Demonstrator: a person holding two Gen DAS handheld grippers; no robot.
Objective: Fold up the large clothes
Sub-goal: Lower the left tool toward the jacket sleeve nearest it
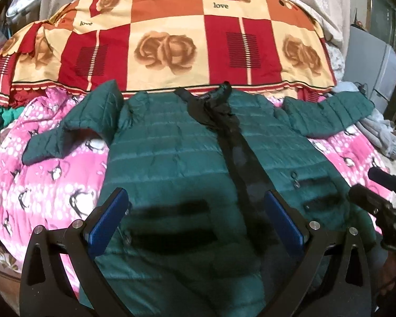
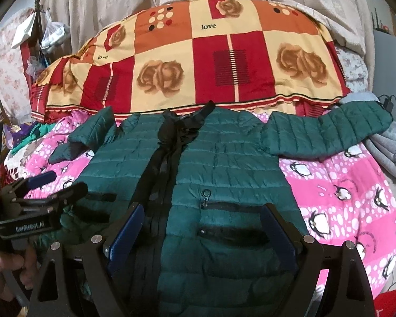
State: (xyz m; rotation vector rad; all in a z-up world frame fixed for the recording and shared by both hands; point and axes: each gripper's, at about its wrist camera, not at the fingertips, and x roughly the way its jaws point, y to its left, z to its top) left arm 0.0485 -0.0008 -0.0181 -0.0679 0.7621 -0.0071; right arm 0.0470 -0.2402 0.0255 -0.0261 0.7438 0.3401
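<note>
A dark green quilted puffer jacket (image 1: 177, 153) lies front up on the bed, black zipper strip down its middle and collar at the far end. It also shows in the right wrist view (image 2: 224, 158). Its left sleeve (image 1: 74, 129) is bent back on itself; its right sleeve (image 2: 324, 134) stretches out sideways. My left gripper (image 1: 198, 206) is open, above the jacket's lower left front. My right gripper (image 2: 203, 224) is open, above the lower right front by the zip pocket (image 2: 224, 207). Each gripper shows at the edge of the other's view, the right gripper (image 1: 382, 200) and the left gripper (image 2: 39, 192).
A pink penguin-print blanket (image 2: 343, 192) covers the bed under the jacket. A red, orange and cream rose-pattern quilt (image 1: 171, 45) is heaped behind the collar. Grey clothes (image 2: 393, 153) lie at the right edge. Clutter and bags (image 2: 50, 37) stand at the far left.
</note>
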